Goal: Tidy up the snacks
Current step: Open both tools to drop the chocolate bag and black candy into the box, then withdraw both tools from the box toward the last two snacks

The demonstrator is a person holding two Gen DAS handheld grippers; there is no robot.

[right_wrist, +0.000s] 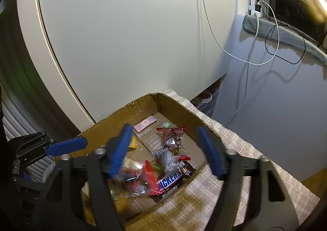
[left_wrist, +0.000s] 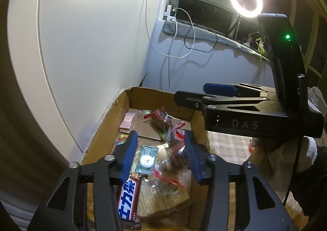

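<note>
While both grippers hang over the cardboard box (left_wrist: 114,120), neither grasps anything. Left gripper (left_wrist: 160,156): jaws spread, blue fingers (left_wrist: 129,153) apart, with nothing between them; directly below the gap lie a clear packet with a teal label (left_wrist: 146,159) and a clear-wrapped dark snack with red ends (left_wrist: 175,149). Nearer the camera, beneath the left finger, a Snickers bar (left_wrist: 128,200) lies lengthwise beside a printed clear bag (left_wrist: 163,194). Beyond the fingertips, a second red-and-clear packet (left_wrist: 161,118) and a pink sachet (left_wrist: 127,120) rest on the box floor near the far wall. To the right, above the box's right wall, sits the right gripper (left_wrist: 219,90), seen side-on.

Right gripper (right_wrist: 165,149): jaws released and wide, blue fingers (right_wrist: 208,151) blurred. Below the gap lies the Snickers bar (right_wrist: 171,180), against the box's near right wall, with red wrappers (right_wrist: 149,175) left of it. Further ahead, a clear packet with red ends (right_wrist: 170,137) lies mid-floor, and the pink sachet (right_wrist: 145,123) is near the far corner. Left of this gripper, a blue finger of the left gripper (right_wrist: 67,146) reaches over the box's (right_wrist: 114,118) left wall. The box stands on a checked cloth (right_wrist: 235,143); past it rise a white panel (right_wrist: 132,37) and a wall with hanging cables (right_wrist: 263,47).
</note>
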